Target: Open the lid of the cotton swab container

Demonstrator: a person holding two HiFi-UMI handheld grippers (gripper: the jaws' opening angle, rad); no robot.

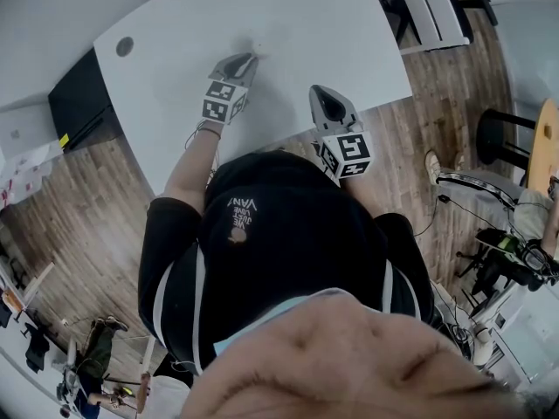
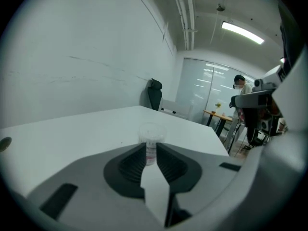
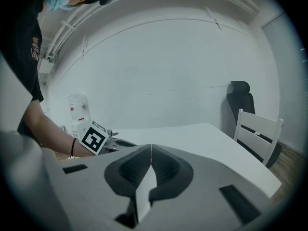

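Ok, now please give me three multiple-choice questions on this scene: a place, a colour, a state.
1. Where is the cotton swab container relative to the left gripper? A on top of it; B on the table, just past its tips; C behind it.
2. The table's colour? A black; B white; C red.
3. The right gripper's jaws? A wide apart; B together on the container; C together, empty.
Key: B, the left gripper view shows it upright past the tips; B, every view shows white; C, the right gripper view shows them meeting with nothing between.
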